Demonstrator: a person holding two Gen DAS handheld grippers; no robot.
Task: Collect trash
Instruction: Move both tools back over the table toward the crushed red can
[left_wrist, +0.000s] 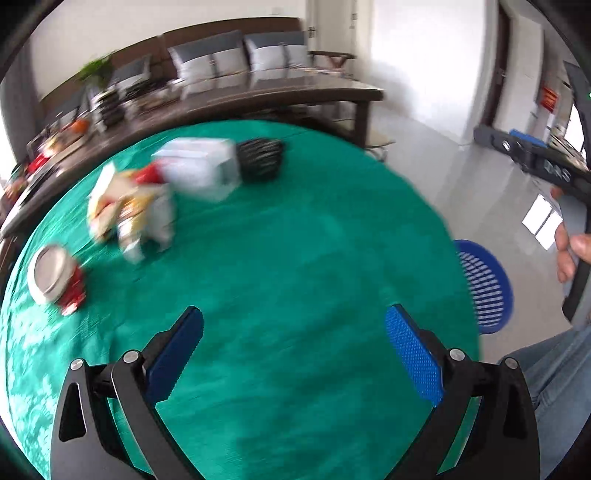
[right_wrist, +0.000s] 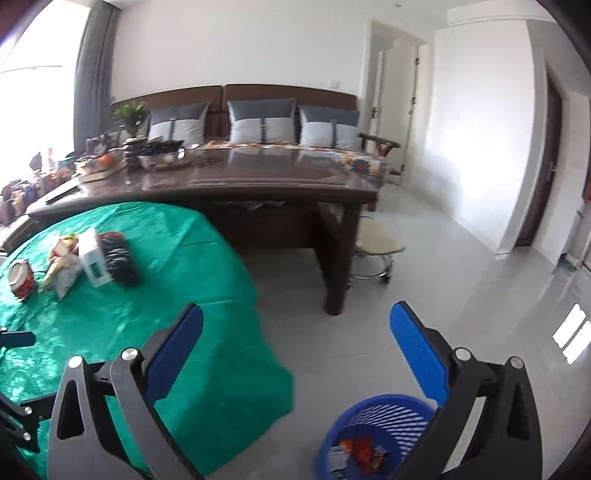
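Observation:
On the round green-clothed table (left_wrist: 295, 258) lie a red can with a silver top (left_wrist: 55, 280), crumpled wrappers (left_wrist: 129, 210), a white box (left_wrist: 201, 171) and a black ribbed item (left_wrist: 260, 158). My left gripper (left_wrist: 295, 343) hangs open and empty over the table's near part, well short of them. My right gripper (right_wrist: 297, 332) is open and empty too, over the floor beside the table's edge. A blue slatted basket (right_wrist: 373, 435) stands on the floor below its right finger, with wrappers (right_wrist: 364, 452) inside. The right wrist view also shows the can (right_wrist: 20, 278) and the white box (right_wrist: 94, 258).
A long dark wooden table (right_wrist: 240, 177) with dishes and a plant stands behind the round one. A wheeled stool (right_wrist: 373, 251) sits at its right leg, and a sofa with cushions is behind. Pale floor lies to the right. A person's hand (left_wrist: 569, 254) and jeans leg (left_wrist: 554, 387) are at the right.

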